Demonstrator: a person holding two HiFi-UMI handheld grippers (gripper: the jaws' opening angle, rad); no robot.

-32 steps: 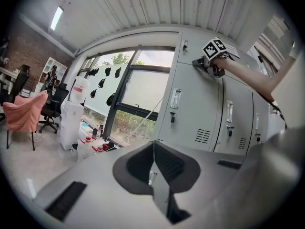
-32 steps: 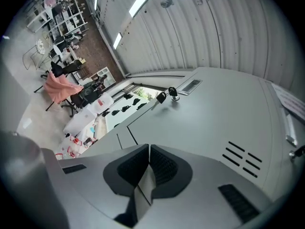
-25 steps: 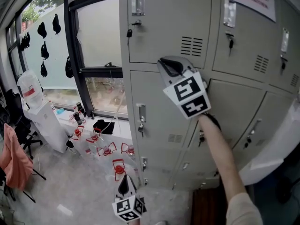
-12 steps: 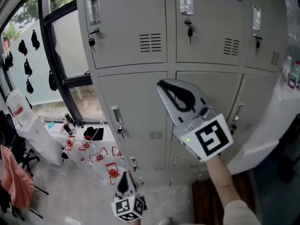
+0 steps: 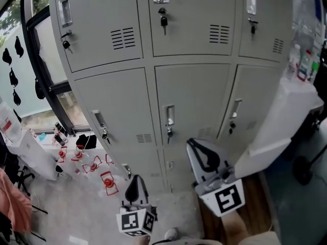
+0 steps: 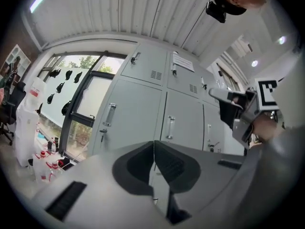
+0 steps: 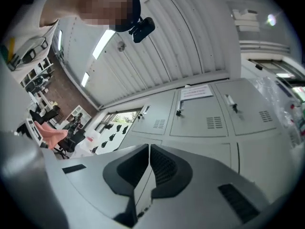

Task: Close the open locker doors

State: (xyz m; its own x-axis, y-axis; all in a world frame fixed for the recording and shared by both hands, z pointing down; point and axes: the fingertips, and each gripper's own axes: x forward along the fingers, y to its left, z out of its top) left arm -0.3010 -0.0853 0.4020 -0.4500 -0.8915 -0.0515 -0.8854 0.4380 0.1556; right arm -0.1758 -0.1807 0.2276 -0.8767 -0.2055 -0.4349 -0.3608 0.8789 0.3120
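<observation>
Both grippers are shut, jaws together with nothing between them. Compared with one second earlier, the right gripper (image 5: 194, 144) has been lowered from the locker face and drawn back. The left gripper (image 5: 135, 181) is held low. The locker doors (image 5: 191, 106) stand ahead of both, apart from the jaws, and appear closed.

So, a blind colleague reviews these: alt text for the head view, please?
A wall of grey lockers, doors facing the camera shut, keys in several locks. Below, the left gripper and right gripper point toward them, fingers closed.
</observation>
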